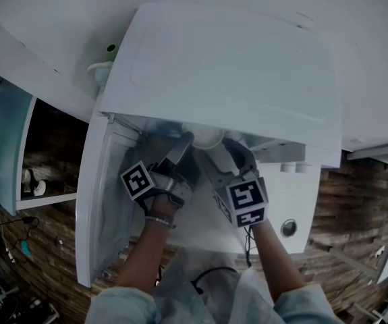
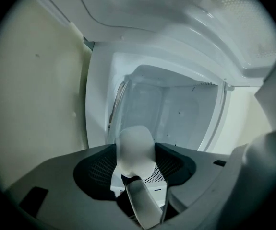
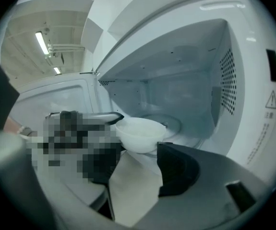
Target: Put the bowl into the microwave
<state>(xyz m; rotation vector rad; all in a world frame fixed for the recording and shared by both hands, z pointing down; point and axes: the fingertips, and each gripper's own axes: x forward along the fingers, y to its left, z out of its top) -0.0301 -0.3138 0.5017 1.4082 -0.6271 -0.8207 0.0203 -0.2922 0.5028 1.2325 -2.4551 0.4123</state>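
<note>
The white microwave [image 1: 227, 66] stands with its door [image 1: 102, 208] swung open to the left. A white bowl [image 1: 206, 138] hangs in the opening between my two grippers. My left gripper [image 1: 183, 144] is shut on the bowl's left rim; in the right gripper view its fingertip [image 3: 110, 119] lies over the rim of the bowl [image 3: 140, 134], just in front of the glass turntable [image 3: 172, 123]. In the left gripper view the bowl's edge [image 2: 135, 145] is a pale blur between the jaws of the left gripper [image 2: 135, 172]. My right gripper [image 1: 237, 150] [image 3: 150, 163] is open, its jaws just short of the bowl.
The microwave's cavity [image 3: 186, 90] has a vent grille [image 3: 228, 80] on its right wall. A control knob [image 1: 289, 227] sits on the front panel at the right. An open cabinet [image 1: 52, 147] stands to the left. Wooden floor [image 1: 355, 201] lies below.
</note>
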